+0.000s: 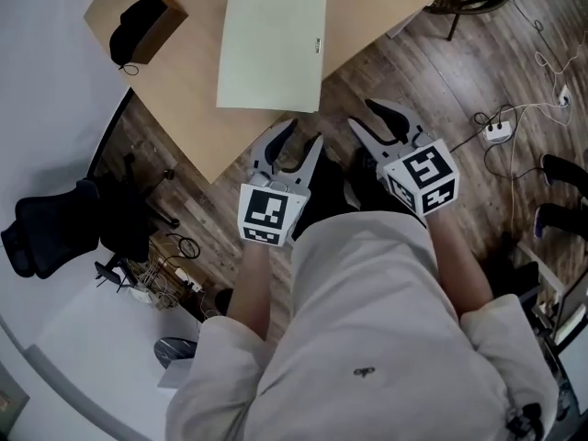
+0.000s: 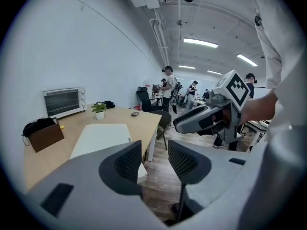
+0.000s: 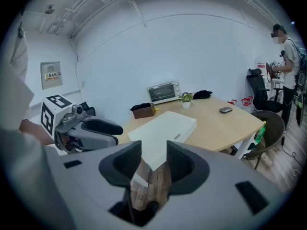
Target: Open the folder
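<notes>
A pale cream folder (image 1: 272,49) lies shut and flat on the wooden table (image 1: 188,108), also seen as the folder (image 2: 100,137) and the folder (image 3: 163,131). My left gripper (image 1: 299,138) hangs open just off the table's near edge, below the folder, with nothing between its jaws. My right gripper (image 1: 372,118) is open too, over the floor to the right of the left one, its jaws empty. In the left gripper view the right gripper (image 2: 178,125) shows at the right. In the right gripper view the left gripper (image 3: 120,127) shows at the left.
A black pouch in a brown box (image 1: 142,28) sits at the table's far left. A toaster oven (image 3: 163,92), a small plant (image 3: 185,99) and a mouse (image 3: 225,110) stand further back. Office chairs (image 1: 55,228), floor cables (image 1: 501,131) and people (image 2: 168,87) surround the table.
</notes>
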Motion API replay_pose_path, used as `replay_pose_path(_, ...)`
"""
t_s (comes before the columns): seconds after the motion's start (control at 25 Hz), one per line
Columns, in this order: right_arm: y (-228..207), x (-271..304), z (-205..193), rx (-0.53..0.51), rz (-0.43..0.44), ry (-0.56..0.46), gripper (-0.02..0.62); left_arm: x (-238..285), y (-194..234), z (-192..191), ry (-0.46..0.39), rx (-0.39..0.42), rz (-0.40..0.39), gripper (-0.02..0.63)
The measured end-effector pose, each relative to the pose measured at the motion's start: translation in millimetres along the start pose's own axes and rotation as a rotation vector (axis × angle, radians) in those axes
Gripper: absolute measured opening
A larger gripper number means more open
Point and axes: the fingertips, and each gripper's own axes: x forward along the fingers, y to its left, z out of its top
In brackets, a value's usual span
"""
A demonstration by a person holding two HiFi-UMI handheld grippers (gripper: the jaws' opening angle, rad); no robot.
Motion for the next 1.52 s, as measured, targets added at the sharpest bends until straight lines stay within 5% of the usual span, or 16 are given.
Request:
replay_pose_path(0.48, -9, 51, 0, 0.096, -0.1, 0.024, 0.161, 24, 33, -19, 0.083, 0.139, -0.207, 0.167)
replay_pose_path(0.72, -4, 69, -9, 0.187, -0.081, 0.016, 0.161, 33, 38, -35, 0.12, 0.24, -0.275, 0.178)
replay_pose_path(0.88, -8, 76, -20, 0.268, -0.082, 0.01, 0.161, 38, 42, -44, 0.147, 0.321, -0.298, 0.189)
replay_pose_path(1.36, -17, 93, -48, 0.294, -0.097, 0.059, 0.163, 61, 45, -85, 0.238, 0.638, -0.307, 0.206)
replay_pose_path(1.52, -21, 97, -52, 0.292, -0.09, 0.065, 0.163, 67, 46, -94, 0.254, 0.665, -0.311, 0.207)
